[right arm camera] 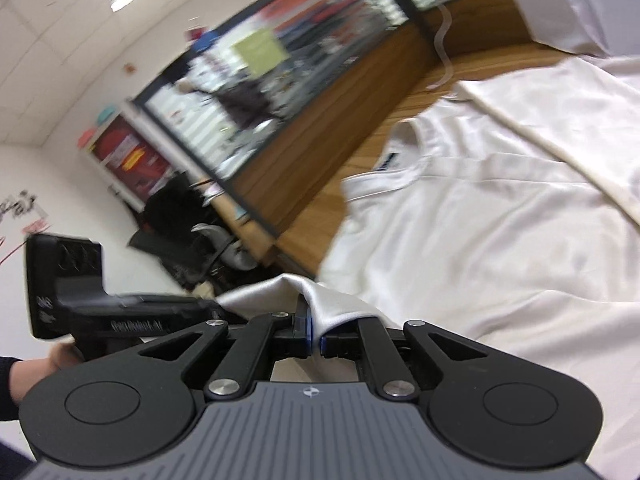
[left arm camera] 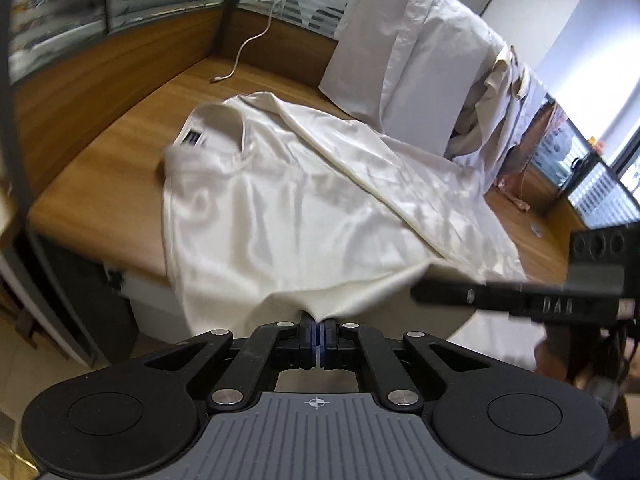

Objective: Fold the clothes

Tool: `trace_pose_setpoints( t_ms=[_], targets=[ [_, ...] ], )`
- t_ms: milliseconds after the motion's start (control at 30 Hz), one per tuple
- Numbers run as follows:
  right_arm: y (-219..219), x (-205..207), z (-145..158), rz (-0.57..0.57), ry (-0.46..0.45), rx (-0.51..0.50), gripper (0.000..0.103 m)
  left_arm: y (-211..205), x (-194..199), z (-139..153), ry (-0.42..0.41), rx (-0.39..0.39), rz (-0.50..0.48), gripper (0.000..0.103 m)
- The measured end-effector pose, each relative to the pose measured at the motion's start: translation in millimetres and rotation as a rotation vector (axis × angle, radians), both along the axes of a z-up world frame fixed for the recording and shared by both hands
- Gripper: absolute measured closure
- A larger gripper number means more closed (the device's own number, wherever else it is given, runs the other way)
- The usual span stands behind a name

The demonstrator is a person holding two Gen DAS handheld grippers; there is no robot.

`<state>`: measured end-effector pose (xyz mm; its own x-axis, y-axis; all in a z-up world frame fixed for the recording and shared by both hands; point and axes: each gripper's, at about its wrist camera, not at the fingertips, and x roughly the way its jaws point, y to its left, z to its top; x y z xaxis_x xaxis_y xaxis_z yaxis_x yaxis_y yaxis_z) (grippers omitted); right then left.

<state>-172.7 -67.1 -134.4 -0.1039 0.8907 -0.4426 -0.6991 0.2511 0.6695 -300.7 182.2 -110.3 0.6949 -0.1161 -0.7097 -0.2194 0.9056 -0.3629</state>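
One cream shirt (left arm camera: 288, 208) lay spread on the wooden bench (left arm camera: 120, 128), collar (left arm camera: 212, 120) toward the far side, hem hanging over the near edge. My left gripper (left arm camera: 319, 330) had its fingers pressed together on a pinch of that hem. My right gripper (right arm camera: 316, 334) likewise nipped a fold of the same hem, the cloth draped over its fingers. One white cable (left arm camera: 256, 36) trailed across the bench beyond. One pile of pale fabric (left arm camera: 404, 52) sat behind the shirt.
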Motion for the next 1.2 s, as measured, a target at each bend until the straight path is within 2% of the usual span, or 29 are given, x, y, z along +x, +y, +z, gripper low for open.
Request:
trace_pose_setpoints(
  t_ms=[200,267,333,400,500,633,767,833,1033,1200],
  targets=[
    [9,28,-17,-0.164,0.05,-0.088,0.095,5,77,0,0.082,0.068,-0.065,0.099],
    [13,33,-21,-0.213,0.035,-0.129,0.088,7,98,-6,0.114,0.079,-0.085,0.099],
    [15,35,-27,-0.242,0.013,-0.183,0.07,10,114,-15,0.146,0.073,-0.098,0.099],
    [17,35,-32,-0.261,-0.009,-0.231,0.069,13,126,-24,0.179,0.076,-0.109,0.099],
    [11,28,-34,-0.298,-0.023,-0.244,0.069,18,140,-36,0.216,0.074,-0.122,0.099],
    [-4,6,-31,-0.354,-0.047,-0.251,0.058,24,152,-46,0.252,0.089,-0.145,0.099],
    [-21,-24,-28,-0.405,-0.053,-0.23,0.058,27,161,-52,0.283,0.102,-0.19,0.099],
    [-28,-43,-30,-0.406,-0.082,-0.212,0.055,27,165,-55,0.295,0.107,-0.219,0.099],
    [-22,-88,-56,-0.421,-0.15,-0.26,0.038,30,176,-63,0.331,0.122,-0.306,0.099],
    [2,-103,-91,-0.451,-0.187,-0.298,0.035,29,182,-65,0.329,0.132,-0.373,0.099]
  ],
)
